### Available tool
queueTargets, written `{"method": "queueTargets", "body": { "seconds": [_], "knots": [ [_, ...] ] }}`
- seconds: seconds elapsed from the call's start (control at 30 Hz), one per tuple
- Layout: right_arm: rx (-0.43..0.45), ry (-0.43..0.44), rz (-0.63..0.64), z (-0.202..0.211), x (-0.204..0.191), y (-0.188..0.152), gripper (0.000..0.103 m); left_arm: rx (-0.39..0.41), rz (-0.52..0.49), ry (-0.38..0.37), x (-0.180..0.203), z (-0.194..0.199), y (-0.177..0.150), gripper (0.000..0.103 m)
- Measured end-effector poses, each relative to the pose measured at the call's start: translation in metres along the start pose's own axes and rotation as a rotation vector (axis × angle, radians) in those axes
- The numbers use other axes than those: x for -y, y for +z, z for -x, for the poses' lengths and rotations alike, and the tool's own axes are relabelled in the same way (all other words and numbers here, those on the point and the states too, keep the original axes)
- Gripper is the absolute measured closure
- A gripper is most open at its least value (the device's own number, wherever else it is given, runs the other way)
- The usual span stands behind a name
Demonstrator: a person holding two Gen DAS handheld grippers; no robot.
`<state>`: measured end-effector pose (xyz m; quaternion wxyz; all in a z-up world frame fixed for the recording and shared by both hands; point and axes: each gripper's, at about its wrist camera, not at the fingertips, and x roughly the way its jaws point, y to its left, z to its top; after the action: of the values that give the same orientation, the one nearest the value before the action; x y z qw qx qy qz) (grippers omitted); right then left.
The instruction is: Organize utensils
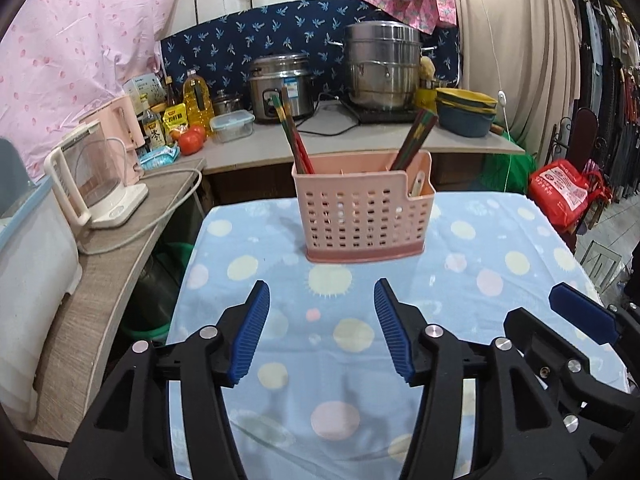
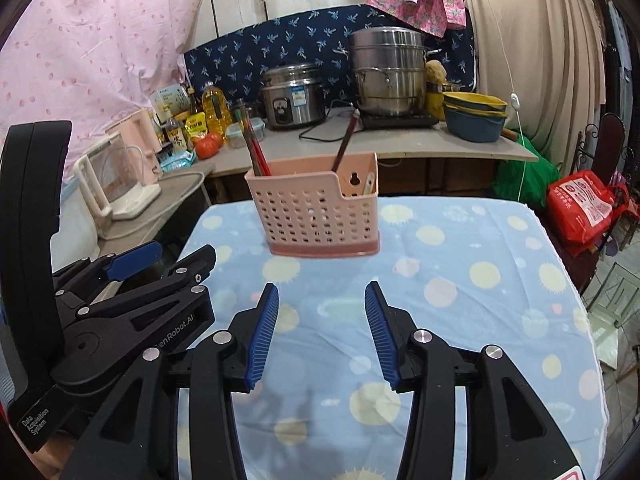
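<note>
both your grippers hang low over the blue dotted tablecloth (image 1: 460, 240), side by side, aimed at the pink utensil caddy (image 1: 362, 216) that stands upright toward the cloth's far edge. no loose utensil shows on the cloth in either view. chopsticks (image 1: 294, 136) lean in the caddy's left end, a second bundle of chopsticks (image 1: 412, 140) leans toward the right, and a pale utensil (image 1: 418, 182) sits low in the cut-down right compartment. judged from that, the sorting looks near its end, or you are between picks; which one the frames don't settle.

your left gripper (image 1: 322, 328) stands roughly half open, blue ribbed pads apart, nothing between them but cloth below. your right gripper (image 2: 322, 332) matches it: jaws parted about midway, empty, touching nothing. in the right wrist view the left gripper's body sits close on the left, so the two tools are near each other.

if a piece remains to be moved, the next move calls for finding it first. if you reach into the caddy, come from above and close on one handle only, since the light caddy looks easy to tip.
</note>
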<state>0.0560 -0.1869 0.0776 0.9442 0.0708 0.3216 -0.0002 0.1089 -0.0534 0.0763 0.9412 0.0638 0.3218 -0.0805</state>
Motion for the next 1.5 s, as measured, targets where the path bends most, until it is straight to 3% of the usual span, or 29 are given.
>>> {"method": "queueTargets", "body": {
  "seconds": [0.13, 0.57, 1.5],
  "knots": [
    [-0.015, -0.037, 0.024, 0.002, -0.001, -0.012, 0.057, -0.028, -0.003, 0.013, 0.002, 0.000, -0.012, 0.041],
    [-0.046, -0.063, 0.012, 0.002, 0.006, -0.024, 0.055, -0.061, 0.007, 0.032, 0.001, 0.005, -0.031, 0.022],
    [-0.054, -0.090, 0.023, -0.003, 0.003, -0.034, 0.052, -0.063, 0.014, 0.065, -0.004, 0.006, -0.037, 0.018]
  ]
}}
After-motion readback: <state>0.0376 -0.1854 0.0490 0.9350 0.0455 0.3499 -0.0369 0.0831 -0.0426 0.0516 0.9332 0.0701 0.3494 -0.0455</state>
